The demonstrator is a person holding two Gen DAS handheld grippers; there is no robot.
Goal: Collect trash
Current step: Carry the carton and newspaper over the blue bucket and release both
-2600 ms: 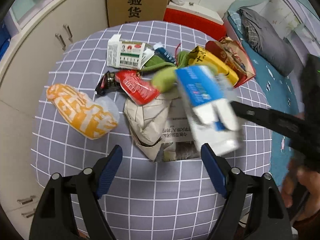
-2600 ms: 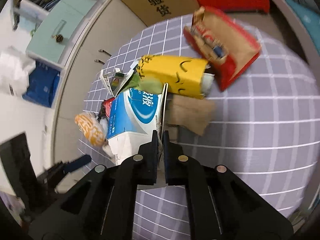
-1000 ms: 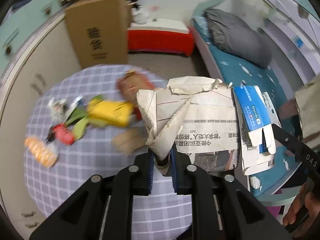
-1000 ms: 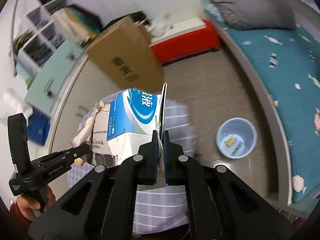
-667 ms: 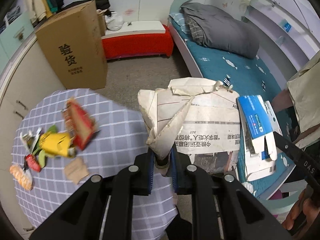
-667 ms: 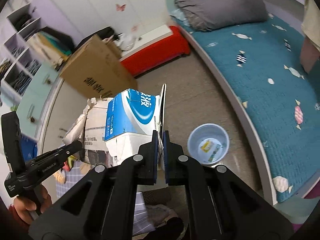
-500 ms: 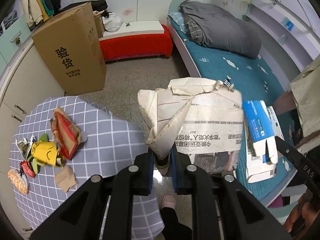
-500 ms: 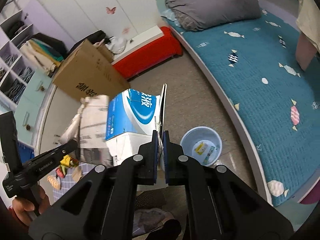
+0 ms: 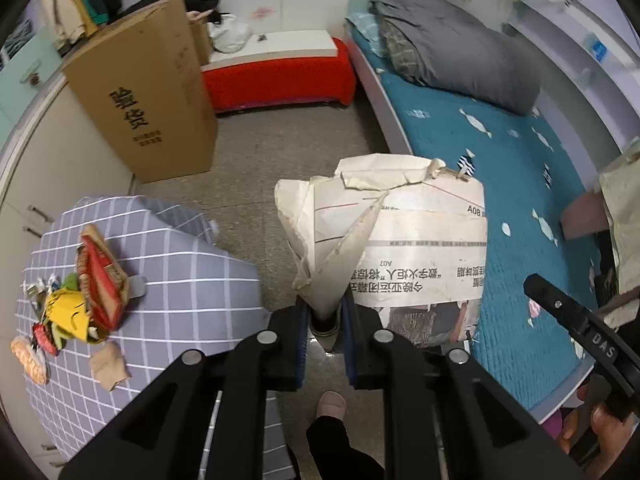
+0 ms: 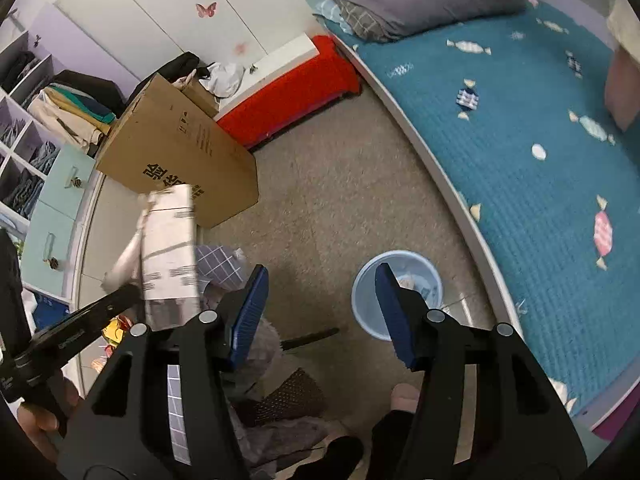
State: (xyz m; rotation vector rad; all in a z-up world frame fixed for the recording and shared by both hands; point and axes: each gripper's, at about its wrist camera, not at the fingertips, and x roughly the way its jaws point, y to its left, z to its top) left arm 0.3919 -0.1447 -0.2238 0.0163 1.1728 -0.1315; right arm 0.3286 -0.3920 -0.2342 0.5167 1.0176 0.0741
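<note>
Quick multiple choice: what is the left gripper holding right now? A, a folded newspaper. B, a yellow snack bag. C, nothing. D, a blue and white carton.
A: the left gripper has its fingers pinched on a corner of the folded newspaper, held above the floor.

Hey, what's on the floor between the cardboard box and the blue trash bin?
Nothing: in the right wrist view the stretch of speckled floor between the cardboard box and the blue trash bin is bare.
</note>
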